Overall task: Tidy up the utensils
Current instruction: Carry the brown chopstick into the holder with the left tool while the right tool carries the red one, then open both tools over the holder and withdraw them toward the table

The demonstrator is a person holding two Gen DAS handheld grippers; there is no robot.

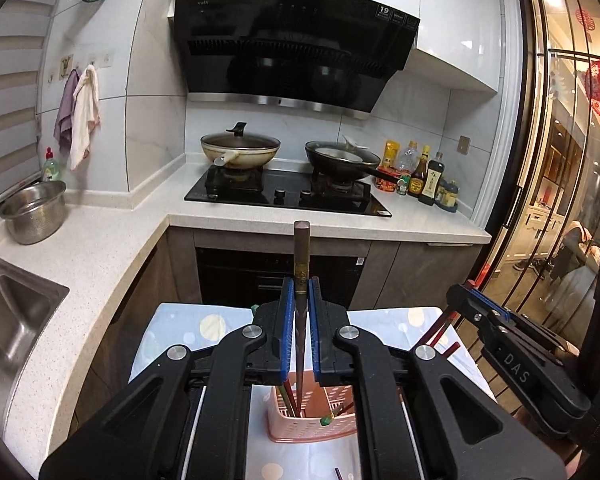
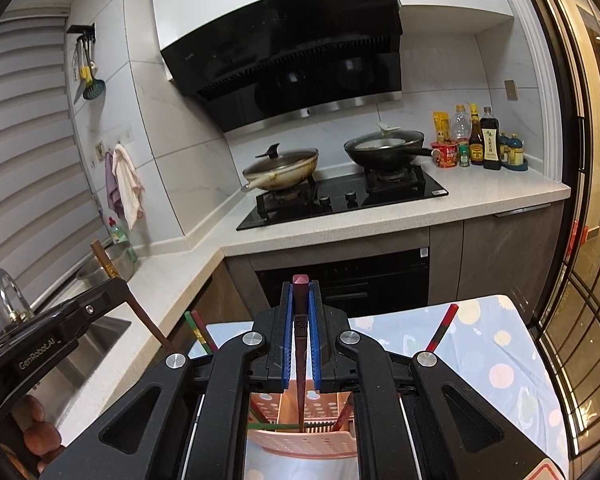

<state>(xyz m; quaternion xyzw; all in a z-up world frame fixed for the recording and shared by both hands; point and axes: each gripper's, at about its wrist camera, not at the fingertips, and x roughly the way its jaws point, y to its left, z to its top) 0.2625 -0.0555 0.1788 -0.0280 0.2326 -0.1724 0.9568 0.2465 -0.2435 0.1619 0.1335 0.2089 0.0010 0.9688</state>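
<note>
We grip one brown chopstick (image 1: 301,264) in the left gripper (image 1: 301,292) and a dark chopstick (image 2: 300,312) in the right gripper (image 2: 300,300), both tips lowered into the pink holder (image 1: 312,428). Several chopsticks stand inside already; others lie on the far-right cloth (image 2: 500,344), so we judge it partly done.

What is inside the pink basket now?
The pink basket holds several chopsticks, among them a green one. The tips of the chopsticks held by the left gripper and right gripper reach into it. The grippers cover its upper part.
</note>
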